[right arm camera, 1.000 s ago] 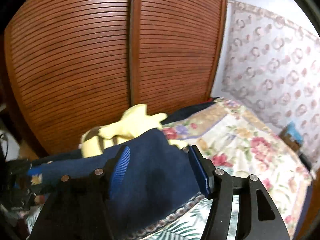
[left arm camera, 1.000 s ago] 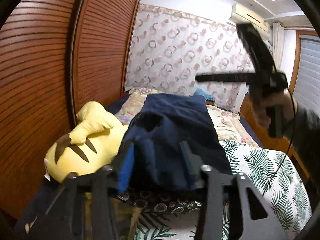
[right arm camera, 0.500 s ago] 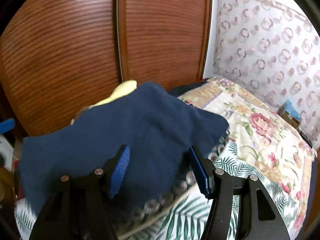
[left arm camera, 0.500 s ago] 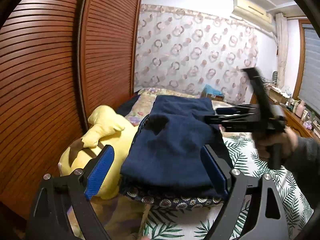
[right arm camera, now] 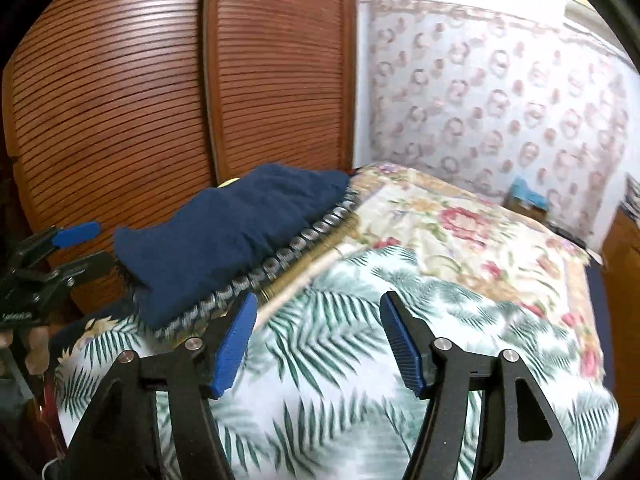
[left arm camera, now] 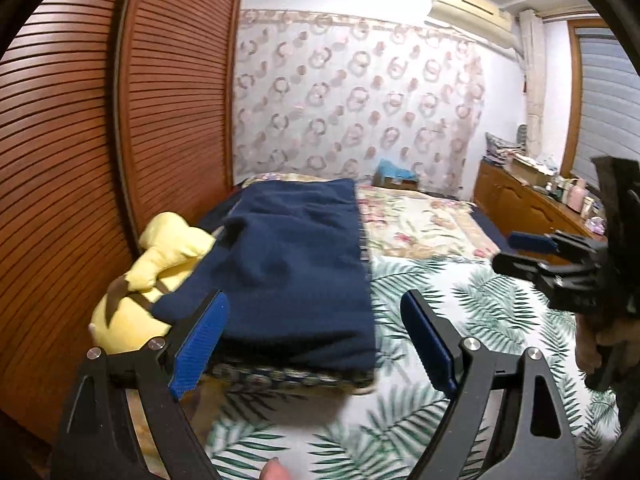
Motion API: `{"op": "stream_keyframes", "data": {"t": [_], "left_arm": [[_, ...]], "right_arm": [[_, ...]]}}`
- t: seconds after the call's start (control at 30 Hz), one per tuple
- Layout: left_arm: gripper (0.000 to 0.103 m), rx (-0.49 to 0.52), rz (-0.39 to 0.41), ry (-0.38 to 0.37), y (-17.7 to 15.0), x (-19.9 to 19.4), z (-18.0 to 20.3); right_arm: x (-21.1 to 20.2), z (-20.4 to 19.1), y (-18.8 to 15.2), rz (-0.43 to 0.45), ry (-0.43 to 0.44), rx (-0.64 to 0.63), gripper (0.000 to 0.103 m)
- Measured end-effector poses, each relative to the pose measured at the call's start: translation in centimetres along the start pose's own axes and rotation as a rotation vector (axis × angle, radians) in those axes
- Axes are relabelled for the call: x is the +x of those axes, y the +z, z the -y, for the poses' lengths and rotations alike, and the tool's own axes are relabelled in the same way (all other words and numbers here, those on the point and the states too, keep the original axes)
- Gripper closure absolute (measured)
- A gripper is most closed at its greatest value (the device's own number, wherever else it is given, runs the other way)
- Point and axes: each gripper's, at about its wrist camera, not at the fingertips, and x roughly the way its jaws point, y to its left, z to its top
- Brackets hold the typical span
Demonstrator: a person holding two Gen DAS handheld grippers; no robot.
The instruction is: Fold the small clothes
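Lying folded along the bed's (left arm camera: 460,320) left edge, the navy garment (left arm camera: 288,264) rests against a yellow plush toy (left arm camera: 160,248); your left tool (left arm camera: 316,344) gapes empty, your right tool (right arm camera: 316,340) has just been widening, nothing between its pads.

Your left wrist camera looks low along the bed (left arm camera: 432,296) toward the curtained far wall, the louvered wardrobe doors (left arm camera: 72,152) close on its left. Your right wrist camera faces similarly, angled toward those doors; both share the folded navy garment (left arm camera: 288,264).
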Motion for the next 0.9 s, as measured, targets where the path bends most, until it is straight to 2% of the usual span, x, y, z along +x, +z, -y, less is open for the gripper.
{"op": "stream_keyframes", "data": {"t": [0.23, 0.27, 0.37, 0.6, 0.67, 0.9], "left_arm": [[0.015, 0.070, 0.010, -0.090, 0.4, -0.7, 4.8], [0.015, 0.078, 0.014, -0.110, 0.6, -1.0, 5.5], [0.015, 0.091, 0.022, -0.148, 1.0, -1.7, 7.2], [0.015, 0.113, 0.059, -0.156, 1.7, -3.9, 9.9], [0.015, 0.118, 0.062, -0.165, 1.9, -4.4, 10.2], [0.015, 0.132, 0.057, -0.188, 2.1, -4.5, 11.2]], "right_arm": [[-4.7, -0.5, -2.7, 0.052, -0.107, 0.097, 0.028], [-5.4, -0.4, -3.1, 0.057, -0.132, 0.112, 0.023], [-7.4, -0.8, -3.7, 0.084, -0.190, 0.153, 0.019], [-10.5, -2.3, -5.7, 0.161, -0.308, 0.235, 0.018], [-11.0, -2.6, -5.8, 0.193, -0.318, 0.258, 0.018], [-9.1, -3.7, -7.2, 0.222, -0.361, 0.294, 0.018]]}}
